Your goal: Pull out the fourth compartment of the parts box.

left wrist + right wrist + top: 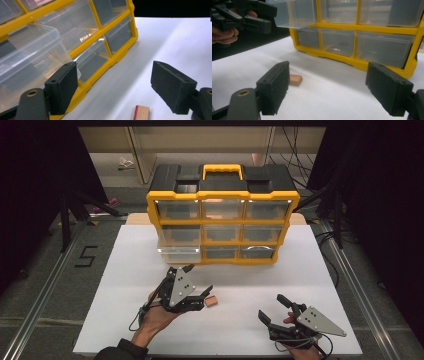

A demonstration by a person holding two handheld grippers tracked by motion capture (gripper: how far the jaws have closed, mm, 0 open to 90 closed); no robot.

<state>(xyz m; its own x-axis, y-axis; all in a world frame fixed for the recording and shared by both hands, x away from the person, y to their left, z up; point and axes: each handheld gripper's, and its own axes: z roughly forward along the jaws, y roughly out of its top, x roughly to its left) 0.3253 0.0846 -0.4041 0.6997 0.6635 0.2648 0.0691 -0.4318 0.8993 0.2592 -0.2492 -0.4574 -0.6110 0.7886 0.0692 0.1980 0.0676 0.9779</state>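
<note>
A yellow and black organizer (pixel 222 195) with clear drawers stands at the back of the white table (pixel 125 270). One left-column drawer (pixel 179 252) (pixel 27 55) (pixel 294 12) is pulled out; in the right gripper view it hangs above the bottom row. A small wooden block with a red edge (pixel 211 302) (pixel 141 113) (pixel 295 80) lies flat on the table. My left gripper (pixel 198 280) (pixel 115 82) is open and empty, just in front of the pulled-out drawer, with the block close below it. My right gripper (pixel 271 306) (pixel 327 90) is open and empty, to the block's right and pointing toward it.
The other clear drawers (pixel 384 50) are pushed in. The organizer's yellow frame (pixel 110 62) runs close past my left jaw. White tabletop stretches to the right of the organizer (pixel 180 37). Metal rails (pixel 45 290) and dark floor flank the table.
</note>
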